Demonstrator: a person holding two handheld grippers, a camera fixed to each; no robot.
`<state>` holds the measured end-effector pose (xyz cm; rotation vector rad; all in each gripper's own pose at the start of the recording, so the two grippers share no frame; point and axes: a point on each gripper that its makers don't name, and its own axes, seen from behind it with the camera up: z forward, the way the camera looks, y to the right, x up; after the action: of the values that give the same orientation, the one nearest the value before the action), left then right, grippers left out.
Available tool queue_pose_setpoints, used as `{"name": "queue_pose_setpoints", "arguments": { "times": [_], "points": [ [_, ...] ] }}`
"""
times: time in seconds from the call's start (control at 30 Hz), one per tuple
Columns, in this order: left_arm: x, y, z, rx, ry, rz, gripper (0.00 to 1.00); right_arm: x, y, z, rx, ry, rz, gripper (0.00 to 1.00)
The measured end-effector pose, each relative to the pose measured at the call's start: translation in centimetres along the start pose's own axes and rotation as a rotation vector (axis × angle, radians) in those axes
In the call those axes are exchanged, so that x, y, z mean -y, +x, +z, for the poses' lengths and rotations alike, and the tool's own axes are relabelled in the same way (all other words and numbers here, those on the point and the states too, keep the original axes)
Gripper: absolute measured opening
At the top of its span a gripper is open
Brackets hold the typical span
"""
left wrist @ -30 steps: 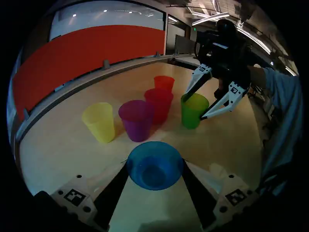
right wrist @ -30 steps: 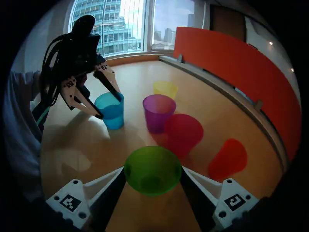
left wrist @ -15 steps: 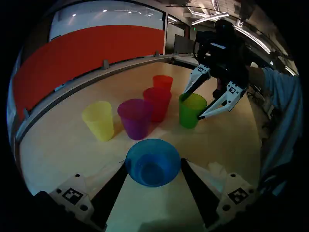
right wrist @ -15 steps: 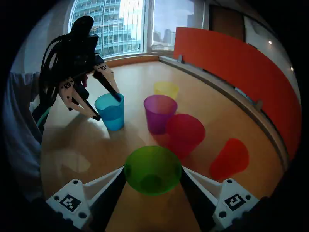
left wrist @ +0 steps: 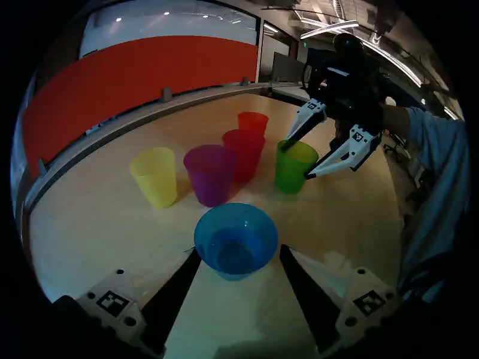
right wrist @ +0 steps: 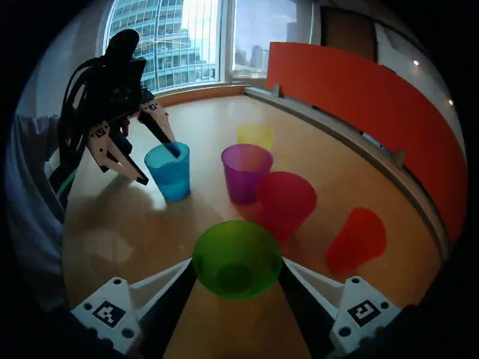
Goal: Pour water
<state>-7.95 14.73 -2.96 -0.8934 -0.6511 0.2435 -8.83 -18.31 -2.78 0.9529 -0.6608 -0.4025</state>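
A blue cup (left wrist: 236, 230) holding some water sits between the fingers of my left gripper (left wrist: 237, 249), which is shut on it. A green cup (right wrist: 236, 272) is held the same way by my right gripper (right wrist: 237, 259). In the left gripper view, the right gripper (left wrist: 295, 161) clasps the green cup (left wrist: 293, 167) to the right of the cup row. In the right gripper view, the left gripper (right wrist: 160, 166) grips the blue cup (right wrist: 169, 173) at the left. Both cups stay upright, close to the wooden table (left wrist: 347, 209).
Yellow (left wrist: 155, 176), purple (left wrist: 209, 173), red (left wrist: 243, 152) and orange (left wrist: 252, 122) cups stand in a row on the table. A raised rail and a red partition (left wrist: 138, 72) run along the far edge. A person's sleeve (left wrist: 440, 179) is at the right.
Both grippers and their cups have risen a little. The water in the blue cup has shifted.
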Motion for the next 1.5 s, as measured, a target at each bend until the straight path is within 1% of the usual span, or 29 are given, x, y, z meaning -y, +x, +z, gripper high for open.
{"name": "queue_pose_setpoints", "arguments": {
  "times": [0.1, 0.27, 0.47, 0.77, 0.97, 1.17, 1.27, 1.5],
  "points": [
    [0.0, -0.2, -0.2, 0.001, 0.002, -0.004, 0.97, 0.1, -0.2, -0.2, 0.002, -0.002, -0.004, 1.00],
    [0.1, -0.7, -0.7, 0.005, 0.012, -0.009, 0.97, 0.3, -0.8, -0.7, 0.011, -0.009, -0.012, 1.00],
    [0.2, -1.5, -1.8, 0.004, 0.033, -0.013, 0.97, 0.3, -1.9, -1.9, 0.015, -0.028, -0.002, 1.00],
    [0.3, -2.6, -3.7, -0.009, 0.073, -0.037, 0.97, -0.3, -3.9, -4.6, 0.017, -0.080, 0.024, 1.00],
    [0.0, -3.1, -4.8, -0.023, 0.096, -0.047, 0.97, -0.7, -5.1, -6.6, 0.013, -0.122, 0.038, 1.00],
    [-0.1, -3.3, -5.6, -0.043, 0.127, -0.069, 0.97, -0.8, -5.3, -7.8, -0.015, -0.153, 0.065, 1.00],
    [0.0, -3.3, -6.0, -0.055, 0.146, -0.084, 0.97, -1.0, -5.3, -8.2, -0.035, -0.175, 0.087, 1.00],
    [0.9, -2.7, -7.1, -0.118, 0.219, -0.120, 0.97, -2.5, -4.9, -9.2, -0.105, -0.261, 0.163, 1.00]
  ]
}}
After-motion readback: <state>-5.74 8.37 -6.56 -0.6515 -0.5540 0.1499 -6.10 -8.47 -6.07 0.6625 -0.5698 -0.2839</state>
